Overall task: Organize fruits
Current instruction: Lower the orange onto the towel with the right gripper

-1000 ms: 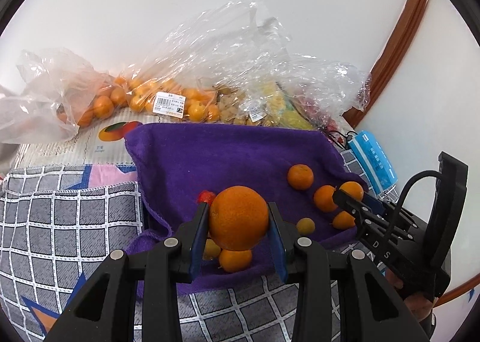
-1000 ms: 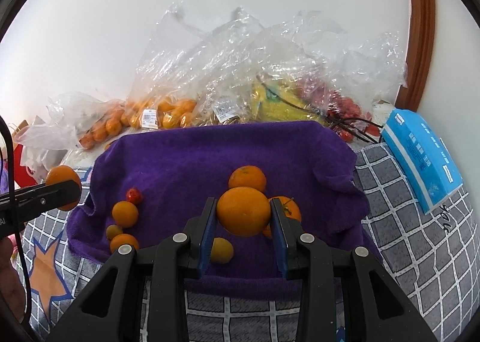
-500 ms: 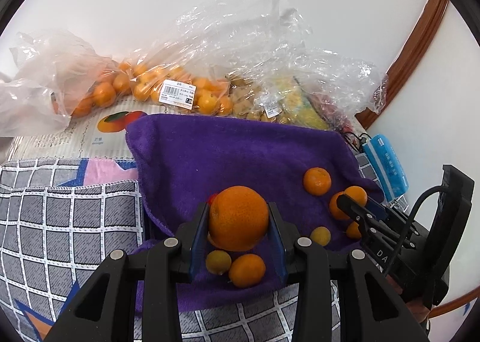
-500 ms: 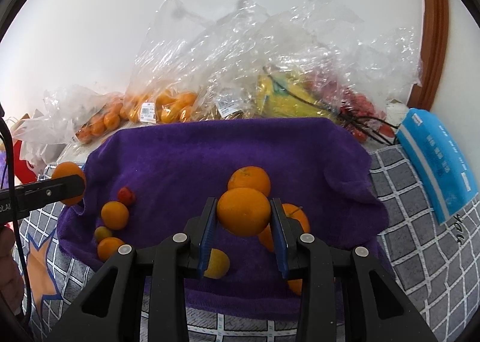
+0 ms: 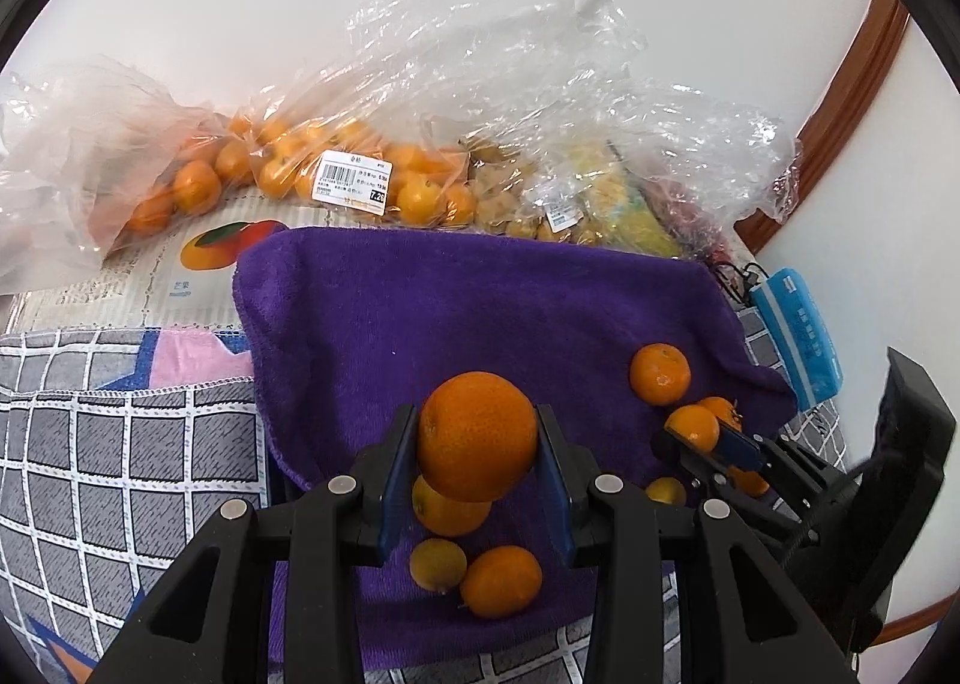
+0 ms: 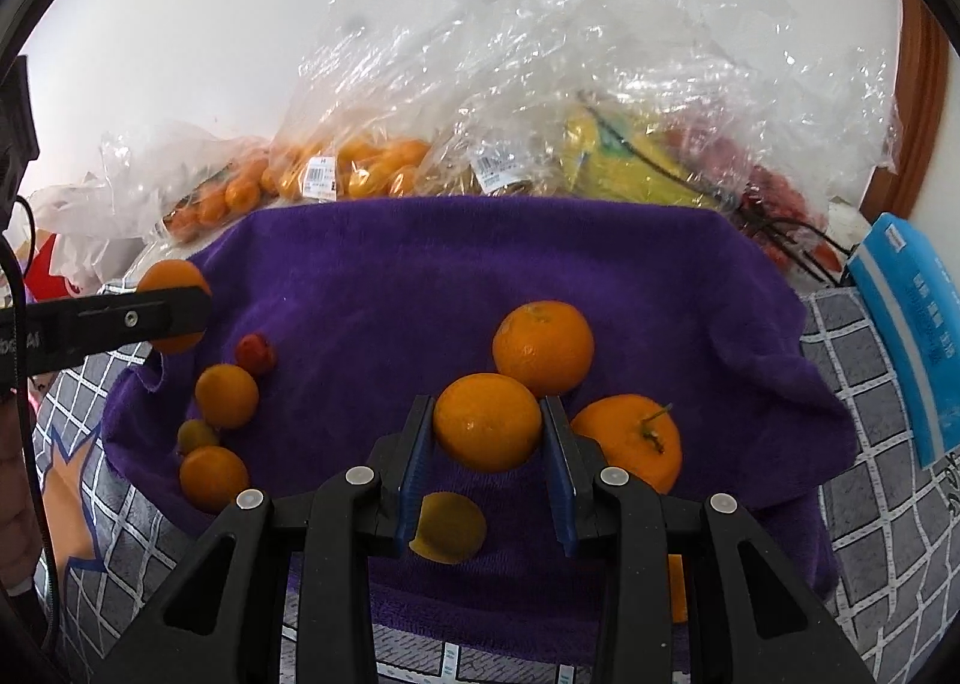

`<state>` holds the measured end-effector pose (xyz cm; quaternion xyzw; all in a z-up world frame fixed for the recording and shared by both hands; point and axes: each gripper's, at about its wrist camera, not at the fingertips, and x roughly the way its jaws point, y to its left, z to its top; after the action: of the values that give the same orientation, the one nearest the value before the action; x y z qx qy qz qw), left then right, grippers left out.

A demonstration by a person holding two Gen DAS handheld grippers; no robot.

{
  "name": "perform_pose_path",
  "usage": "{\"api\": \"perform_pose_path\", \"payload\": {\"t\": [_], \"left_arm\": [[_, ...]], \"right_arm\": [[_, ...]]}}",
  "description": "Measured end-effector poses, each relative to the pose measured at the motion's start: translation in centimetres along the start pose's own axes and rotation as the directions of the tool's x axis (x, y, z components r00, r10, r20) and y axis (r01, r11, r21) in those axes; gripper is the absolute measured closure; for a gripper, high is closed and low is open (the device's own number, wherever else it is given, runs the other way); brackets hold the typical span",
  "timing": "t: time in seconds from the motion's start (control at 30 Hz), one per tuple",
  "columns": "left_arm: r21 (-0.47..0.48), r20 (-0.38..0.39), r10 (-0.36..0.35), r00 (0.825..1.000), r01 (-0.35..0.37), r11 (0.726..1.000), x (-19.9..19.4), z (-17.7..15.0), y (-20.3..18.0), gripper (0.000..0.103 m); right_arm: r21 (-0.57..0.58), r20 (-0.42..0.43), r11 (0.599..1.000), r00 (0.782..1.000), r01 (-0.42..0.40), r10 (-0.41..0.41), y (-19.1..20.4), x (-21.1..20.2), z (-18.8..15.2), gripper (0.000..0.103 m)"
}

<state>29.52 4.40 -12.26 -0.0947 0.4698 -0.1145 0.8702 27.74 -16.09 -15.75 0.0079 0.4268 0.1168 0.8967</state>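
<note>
My left gripper is shut on an orange and holds it above the near left part of the purple towel. Small oranges and a yellow fruit lie under it. My right gripper is shut on another orange above the towel's near right part. Two oranges lie just beyond and right of it, a yellow fruit below. The left gripper's finger and its orange show at the left of the right wrist view. A small red fruit lies near it.
Clear plastic bags of small oranges, yellow fruit and red fruit are piled along the wall behind the towel. A blue packet lies at the right on the grey checked cloth. A printed fruit box lies back left.
Both grippers have moved forward over the towel, each still holding its orange. The loose fruit now sits nearer and lower in both views.
</note>
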Motion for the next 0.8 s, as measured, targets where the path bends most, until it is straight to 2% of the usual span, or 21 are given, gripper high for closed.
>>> {"api": "perform_pose_path", "payload": {"t": [0.23, 0.43, 0.8], "left_arm": [[-0.004, -0.014, 0.008, 1.000, -0.008, 1.000, 1.3, 0.3, -0.2, 0.068], [-0.006, -0.032, 0.008, 0.999, -0.009, 1.000, 2.3, 0.3, -0.2, 0.068], [-0.001, -0.040, 0.007, 0.999, -0.007, 1.000, 3.2, 0.8, -0.5, 0.067]], "right_arm": [[-0.048, 0.005, 0.999, 1.000, 0.021, -0.021, 0.6, 0.3, 0.0, 0.068], [-0.024, 0.004, 1.000, 1.000, -0.015, 0.015, 0.2, 0.3, -0.1, 0.068], [-0.061, -0.002, 0.998, 1.000, -0.014, 0.013, 0.7, 0.9, -0.5, 0.068]]}}
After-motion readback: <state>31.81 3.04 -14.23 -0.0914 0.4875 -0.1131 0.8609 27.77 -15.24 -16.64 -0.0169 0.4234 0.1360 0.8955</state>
